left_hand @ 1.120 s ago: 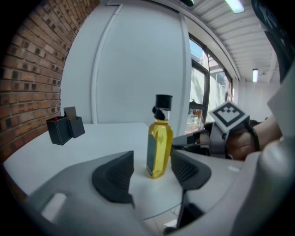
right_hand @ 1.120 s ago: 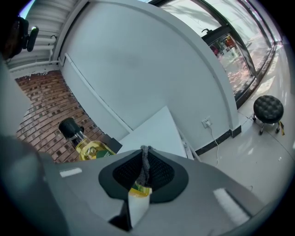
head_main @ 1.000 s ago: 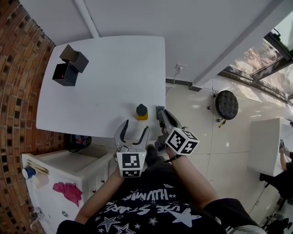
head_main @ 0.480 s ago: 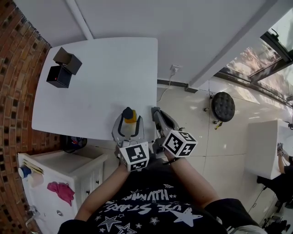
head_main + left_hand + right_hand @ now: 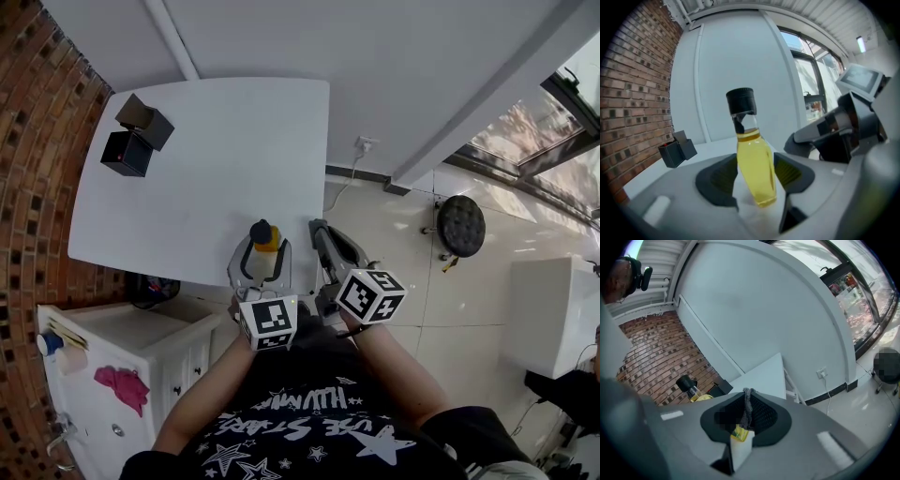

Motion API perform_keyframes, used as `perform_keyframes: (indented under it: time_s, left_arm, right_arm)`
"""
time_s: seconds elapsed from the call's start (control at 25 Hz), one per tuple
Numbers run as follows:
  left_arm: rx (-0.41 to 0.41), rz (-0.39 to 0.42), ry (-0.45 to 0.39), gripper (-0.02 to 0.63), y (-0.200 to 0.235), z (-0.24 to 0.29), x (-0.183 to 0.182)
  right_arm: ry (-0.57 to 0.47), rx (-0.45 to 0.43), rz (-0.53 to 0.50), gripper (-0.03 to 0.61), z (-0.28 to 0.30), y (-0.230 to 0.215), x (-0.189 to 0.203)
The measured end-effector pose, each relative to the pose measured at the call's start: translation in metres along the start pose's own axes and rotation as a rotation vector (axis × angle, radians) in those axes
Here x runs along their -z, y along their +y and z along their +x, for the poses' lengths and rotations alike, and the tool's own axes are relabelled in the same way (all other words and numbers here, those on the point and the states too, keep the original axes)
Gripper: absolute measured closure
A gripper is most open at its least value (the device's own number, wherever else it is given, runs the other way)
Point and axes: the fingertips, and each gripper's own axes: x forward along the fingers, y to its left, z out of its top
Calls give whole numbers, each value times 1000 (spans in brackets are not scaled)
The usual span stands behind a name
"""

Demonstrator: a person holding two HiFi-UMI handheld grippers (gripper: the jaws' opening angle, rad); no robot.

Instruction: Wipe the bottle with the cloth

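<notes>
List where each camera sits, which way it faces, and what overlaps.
Head view: on the person's head, facing steeply down at the table; forearms, left gripper and right gripper show.
Left gripper view: on the left gripper, facing along its closing jaws, pressed on the bottle.
Right gripper view: on the right gripper, facing along jaws shut on the cloth.
Shared: all three show the bottle.
</notes>
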Motion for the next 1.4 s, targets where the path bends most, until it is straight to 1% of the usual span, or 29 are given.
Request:
perform_keyframes:
  time_s: [0.16,0.24,0.36,0.52,0.72,1.0,1.08,1.16,1.2,1.28,1.4]
  left_arm:
    - [125,33,-48,370,-2,0,-1]
    - [214,50,-80,372,-3,-1,-2]
    - [367,98,-114,372,-10,-4,-2]
    - [525,132,-95,376,-14,-9,4]
    - [717,164,-115,388,-17,-16,1]
    - [929,238,-100,396,-16,-24,11]
    - [977,260,-84,397,-16,-25,16]
    - [1002,277,-87,397,-16,-26,13]
    - [1002,279,-88,396,-16,-25,10]
    - [997,256,-88,393,-14,-27,6]
    - [968,225,-97,366,-9,-30,6]
  right_arm:
    - [15,-27,-9,540,1,8,2]
    - [19,-36,-8,541,3,13,3]
    - [17,-54,-23,541,5,21,2]
    - [19,-87,-49,541,9,34,-1]
    - [43,-135,-79,541,11,48,-4]
    - [66,-143,-83,541,7,58,2]
    - [68,-145,-81,540,7,61,5]
    - [67,-146,-79,541,7,63,5]
    - [65,-144,-79,541,7,64,4]
    - [61,-141,-80,541,6,66,1]
    - [54,-148,-87,541,4,70,-5]
